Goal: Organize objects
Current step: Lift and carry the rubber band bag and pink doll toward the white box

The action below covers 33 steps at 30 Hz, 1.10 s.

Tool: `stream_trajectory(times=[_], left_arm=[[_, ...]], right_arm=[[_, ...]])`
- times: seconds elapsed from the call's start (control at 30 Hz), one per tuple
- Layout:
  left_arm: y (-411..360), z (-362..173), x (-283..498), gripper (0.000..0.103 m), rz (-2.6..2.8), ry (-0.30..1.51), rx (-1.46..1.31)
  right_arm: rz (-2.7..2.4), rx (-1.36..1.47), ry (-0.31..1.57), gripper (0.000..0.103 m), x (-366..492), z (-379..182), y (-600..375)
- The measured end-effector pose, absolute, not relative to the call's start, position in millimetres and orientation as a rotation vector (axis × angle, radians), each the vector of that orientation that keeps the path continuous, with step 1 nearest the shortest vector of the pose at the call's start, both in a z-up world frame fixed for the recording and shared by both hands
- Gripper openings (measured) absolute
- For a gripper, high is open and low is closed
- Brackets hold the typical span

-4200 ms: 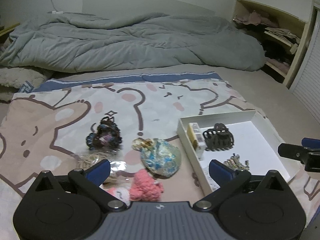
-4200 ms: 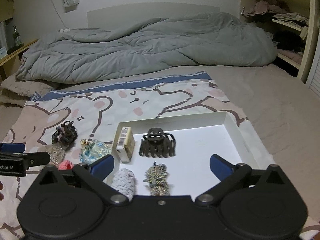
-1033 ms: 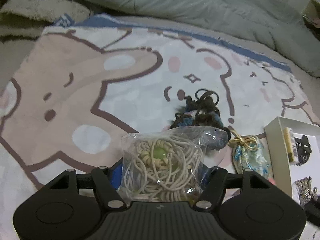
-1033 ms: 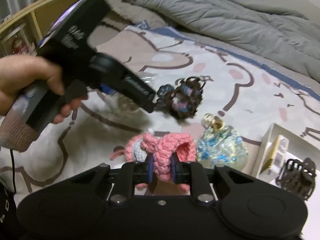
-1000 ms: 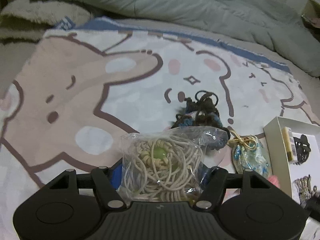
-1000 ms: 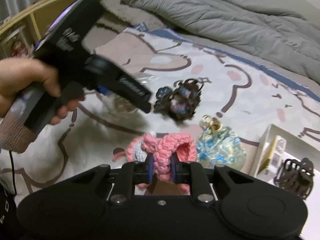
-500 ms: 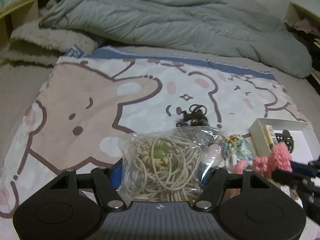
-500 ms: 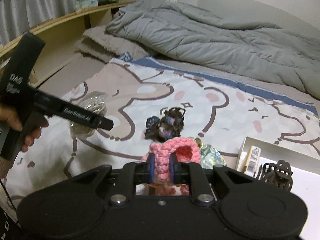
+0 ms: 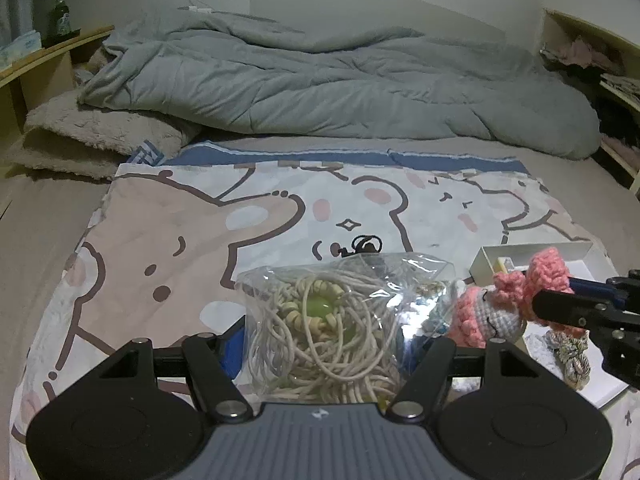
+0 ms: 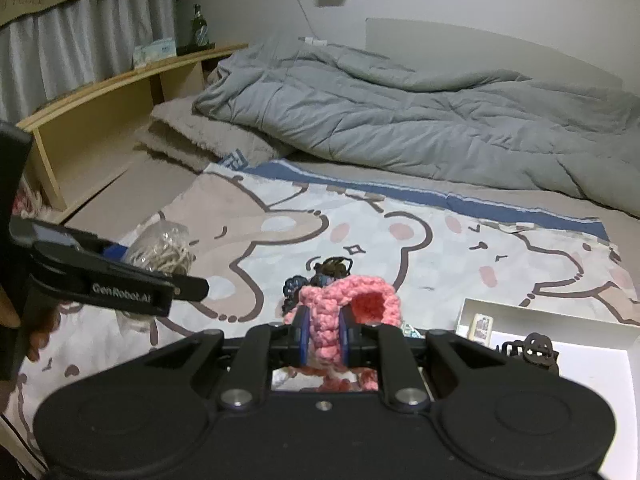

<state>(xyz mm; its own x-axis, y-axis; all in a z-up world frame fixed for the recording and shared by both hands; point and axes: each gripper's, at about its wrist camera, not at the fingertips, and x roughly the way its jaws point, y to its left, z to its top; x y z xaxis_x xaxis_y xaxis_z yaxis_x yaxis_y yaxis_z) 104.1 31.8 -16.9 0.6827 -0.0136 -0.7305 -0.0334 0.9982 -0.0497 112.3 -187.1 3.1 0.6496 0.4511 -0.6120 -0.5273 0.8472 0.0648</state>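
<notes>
While your left gripper [image 9: 328, 344] clamps the clear plastic bag of cream cord and beads [image 9: 336, 324] at half-spread jaws above the cartoon-bear blanket [image 9: 200, 232], your right gripper [image 10: 323, 334] pinches the pink crocheted toy [image 10: 348, 304] nearly closed, just left of the white tray [image 10: 552, 312].

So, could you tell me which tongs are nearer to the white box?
Right. The right tongs, shut on the pink crochet toy, hang just beside the white box; the left tongs, gripping the bag of cords, are farther away.
</notes>
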Motion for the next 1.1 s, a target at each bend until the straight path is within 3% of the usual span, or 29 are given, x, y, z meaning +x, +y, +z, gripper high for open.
stream_trajectory(times=[1.1], left_arm=[[-36.9,8.3,115.7,0.069,-0.063,0.711,-0.058]], right_arm=[[0.341,0.049,0.591,0.012,120.7,29.5,-276.6]])
